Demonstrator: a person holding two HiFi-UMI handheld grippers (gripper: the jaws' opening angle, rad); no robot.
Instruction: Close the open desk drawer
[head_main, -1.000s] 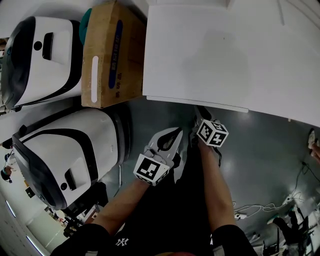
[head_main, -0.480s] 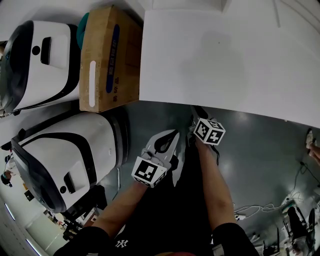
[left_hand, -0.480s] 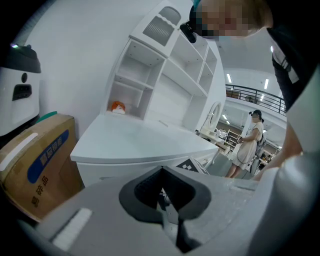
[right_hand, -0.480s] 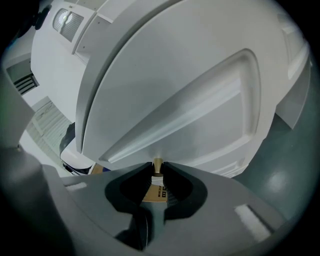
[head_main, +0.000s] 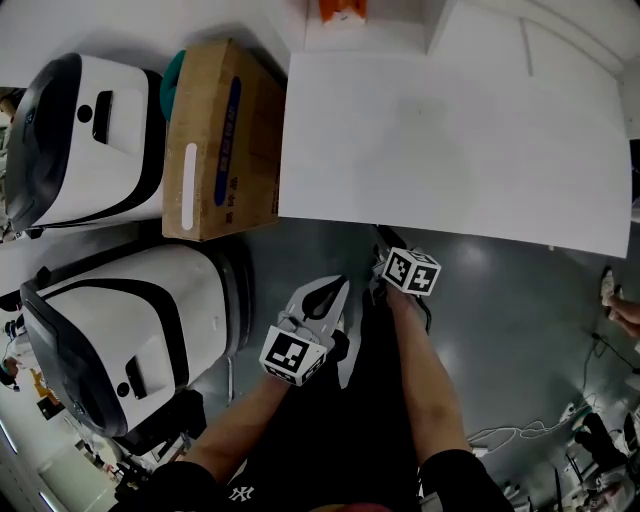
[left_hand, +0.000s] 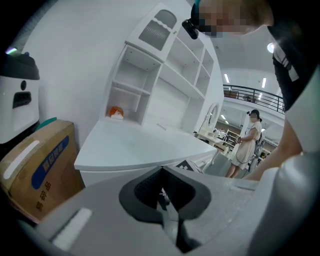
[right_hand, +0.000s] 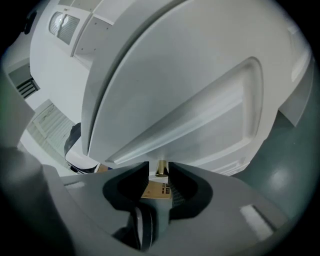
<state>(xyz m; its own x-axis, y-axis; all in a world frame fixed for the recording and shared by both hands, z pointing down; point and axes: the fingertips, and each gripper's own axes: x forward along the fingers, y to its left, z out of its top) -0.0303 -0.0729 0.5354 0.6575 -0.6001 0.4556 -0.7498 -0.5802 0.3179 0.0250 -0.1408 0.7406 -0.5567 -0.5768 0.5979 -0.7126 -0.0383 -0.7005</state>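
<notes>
White drawer front (right_hand: 200, 115), one, recessed panel. It sat under the lip of the surface (head_main: 450, 130), at twelve o'clock from the person holding the tools. It seemed pushed home, though no view showed the seam plainly.

Brass knob (right_hand: 161, 168), one. It stood between the tips of the right tongs (right_hand: 159, 171), whose jaws had just been opening and stood wide, pads off the knob.

Left tongs (left_hand: 161, 171), closed tip to tip on nothing, hung at seven o'clock of the right pair.

Hazards:
- A crooked withdrawal could hook a pad on the knob and drag the drawer back open.
- A drawer left short of home could creep out unnoticed.

Count:
- Tongs, two.
- Drawer fronts seen, one.
- Knobs, one.
- Cardboard box (head_main: 220, 125), one, at ten o'clock.
- Far housing (head_main: 85, 130) and near housing (head_main: 130, 330), white and black, two in all, around nine o'clock.
- Orange item (head_main: 342, 10), one, at twelve o'clock beyond the surface.
</notes>
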